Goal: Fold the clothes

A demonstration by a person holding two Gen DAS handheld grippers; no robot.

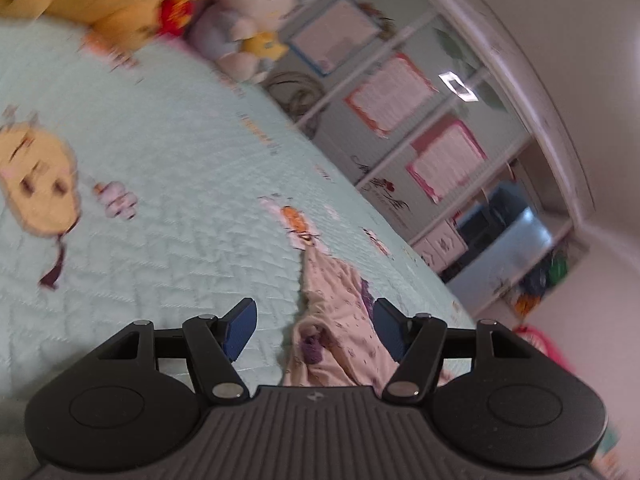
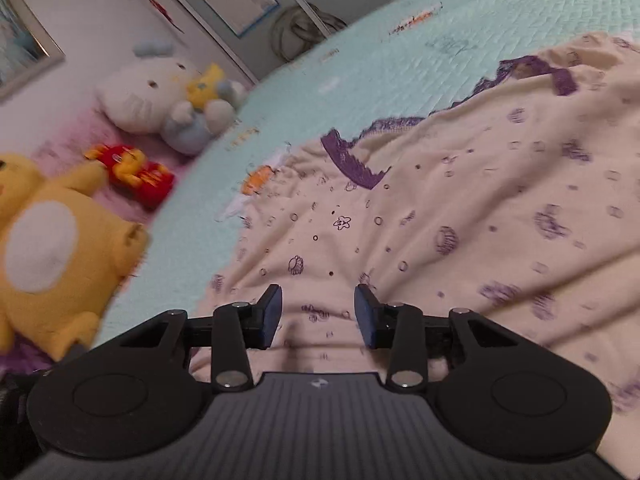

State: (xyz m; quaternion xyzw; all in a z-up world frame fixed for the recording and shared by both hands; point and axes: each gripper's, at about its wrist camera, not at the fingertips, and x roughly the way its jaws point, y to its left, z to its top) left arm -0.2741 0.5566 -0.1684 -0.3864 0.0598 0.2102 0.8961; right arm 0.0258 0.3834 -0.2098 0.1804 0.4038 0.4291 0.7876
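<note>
A cream cotton garment with purple prints and purple lace trim (image 2: pixel 460 208) lies spread on the mint quilted bedspread (image 2: pixel 360 68). The right gripper (image 2: pixel 318 316) hovers over it, jaws spread, pinching nothing. The left gripper (image 1: pixel 314 330) stands agape around a bunched fold, pads apart from it

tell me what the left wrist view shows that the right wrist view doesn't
Only the left wrist view: the left gripper, open, with a bunched fold of the cream garment between its pads, and a big yellow cartoon face printed on the bedspread.

Only the right wrist view: the right gripper, open above the garment spread wide, and its purple lace neckline.

Both: the yellow plush, the white plush, the wall sheets.
</note>
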